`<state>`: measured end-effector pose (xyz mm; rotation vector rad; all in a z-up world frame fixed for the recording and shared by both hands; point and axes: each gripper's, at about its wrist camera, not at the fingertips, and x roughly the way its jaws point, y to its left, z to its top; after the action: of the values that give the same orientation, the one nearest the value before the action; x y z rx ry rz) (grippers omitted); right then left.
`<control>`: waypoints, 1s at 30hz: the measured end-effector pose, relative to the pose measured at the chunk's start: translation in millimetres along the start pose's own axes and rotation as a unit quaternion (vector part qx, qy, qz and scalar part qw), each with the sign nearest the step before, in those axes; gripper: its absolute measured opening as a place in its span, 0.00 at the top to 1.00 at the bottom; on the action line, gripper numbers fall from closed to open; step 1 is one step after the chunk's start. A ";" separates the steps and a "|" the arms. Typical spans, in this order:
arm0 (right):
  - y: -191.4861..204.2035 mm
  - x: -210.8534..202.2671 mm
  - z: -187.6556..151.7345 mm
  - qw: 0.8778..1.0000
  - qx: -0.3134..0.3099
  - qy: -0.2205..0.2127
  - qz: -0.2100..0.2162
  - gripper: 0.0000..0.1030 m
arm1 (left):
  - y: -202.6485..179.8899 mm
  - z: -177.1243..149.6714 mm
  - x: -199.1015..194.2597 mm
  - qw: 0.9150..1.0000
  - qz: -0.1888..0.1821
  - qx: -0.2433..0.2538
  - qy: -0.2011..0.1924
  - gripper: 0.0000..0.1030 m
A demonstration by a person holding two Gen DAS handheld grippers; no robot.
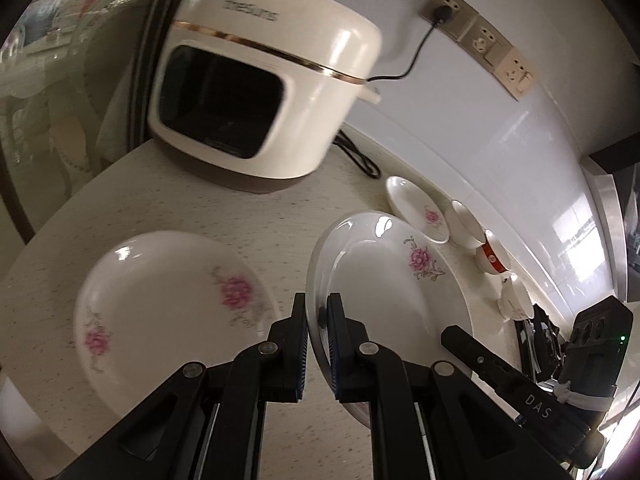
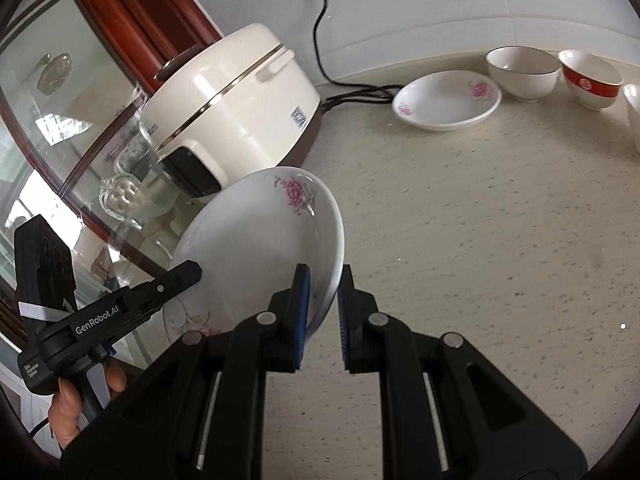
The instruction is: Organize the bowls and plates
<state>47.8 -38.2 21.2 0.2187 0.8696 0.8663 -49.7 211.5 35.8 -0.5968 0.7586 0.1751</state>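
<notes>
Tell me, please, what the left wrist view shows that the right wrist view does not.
Only the left wrist view shows the wall sockets and the left claw shut on the rim of the flowered plate. Only the right wrist view shows a hand on the left device's handle and the right claw pinching that plate's opposite rim. Both show the rice cooker, that plate and the red-banded bowl.

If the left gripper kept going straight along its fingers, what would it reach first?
Apart from the plate the left gripper already clamps by the rim, the line ahead runs over bare counter toward the rice cooker. Probably the cooker's base comes first, though depth is hard to judge here.
</notes>
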 end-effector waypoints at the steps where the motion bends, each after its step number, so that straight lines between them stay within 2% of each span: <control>1: 2.9 2.4 -0.4 1.000 -0.002 0.003 0.002 0.84 | 4.0 0.0 -1.5 1.000 0.005 -0.003 0.000 0.91; 22: 61.6 68.2 -12.5 0.994 -0.055 0.085 0.038 0.82 | 78.4 0.7 -24.0 0.996 0.077 -0.048 -0.007 0.91; 30: 76.4 91.8 -19.7 0.990 -0.068 0.111 0.044 0.82 | 104.6 -2.3 -26.4 0.993 0.093 -0.066 -0.006 0.91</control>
<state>20.3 76.3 -6.7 0.0427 1.0097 1.0427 -107.4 297.8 6.2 -0.6504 0.7950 0.4027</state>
